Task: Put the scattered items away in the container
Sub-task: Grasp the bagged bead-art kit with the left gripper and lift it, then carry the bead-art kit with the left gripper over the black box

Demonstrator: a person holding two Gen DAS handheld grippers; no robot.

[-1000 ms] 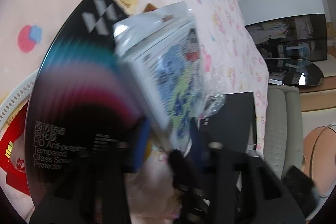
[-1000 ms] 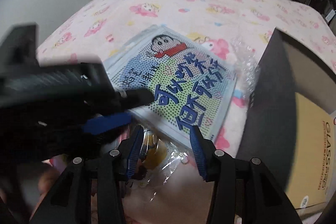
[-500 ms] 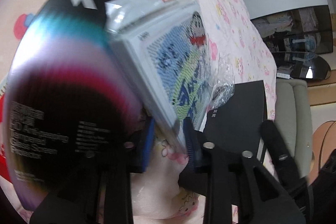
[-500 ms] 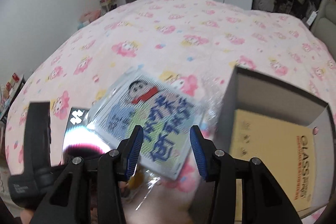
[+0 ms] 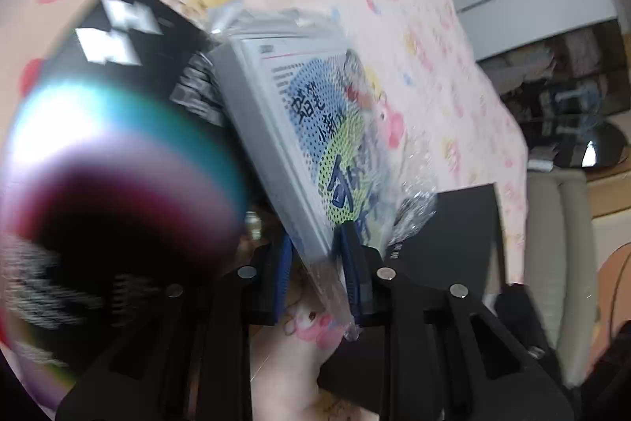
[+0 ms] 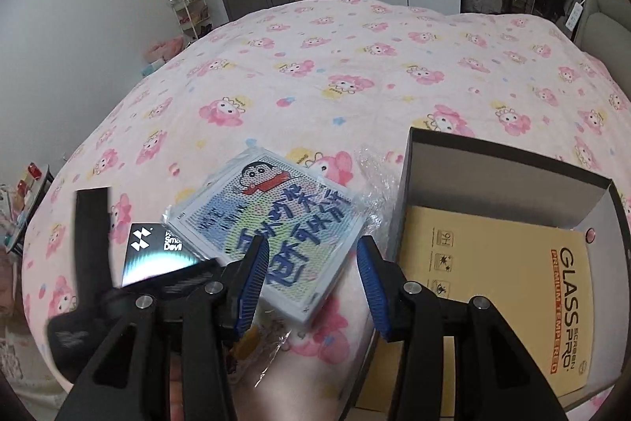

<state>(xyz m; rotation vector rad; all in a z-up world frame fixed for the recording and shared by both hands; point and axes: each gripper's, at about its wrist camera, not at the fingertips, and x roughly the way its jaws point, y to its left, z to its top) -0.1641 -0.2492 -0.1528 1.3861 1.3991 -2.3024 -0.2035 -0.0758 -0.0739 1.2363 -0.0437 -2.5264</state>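
A plastic-wrapped cartoon packet [image 5: 315, 129] [image 6: 276, 227] lies tilted on the bed. Its near corner is between the blue pads of my left gripper [image 5: 317, 263], whose jaws are closing and pressing on it. Under the packet's left side is a black screen-protector box [image 5: 118, 145] [image 6: 154, 251] with a rainbow sheen. My right gripper [image 6: 311, 263] hovers open above the packet with nothing between its fingers. The black container [image 6: 493, 176] [image 5: 453, 223] stands open to the right. A tan glass-protector envelope [image 6: 512, 283] is in it.
The bed has a pink cartoon-print sheet [image 6: 355, 66]. Crumpled clear wrap [image 6: 378, 176] lies between the packet and the container. A small yellow wrapped item [image 6: 252, 338] sits under the right gripper. A beige padded headboard [image 5: 560, 243], wardrobes and a shelf rack ring the bed.
My right gripper has risen and drawn back from the packet, so the container and more of the bed show. The left gripper's pads widened, then narrowed again on the packet's corner.
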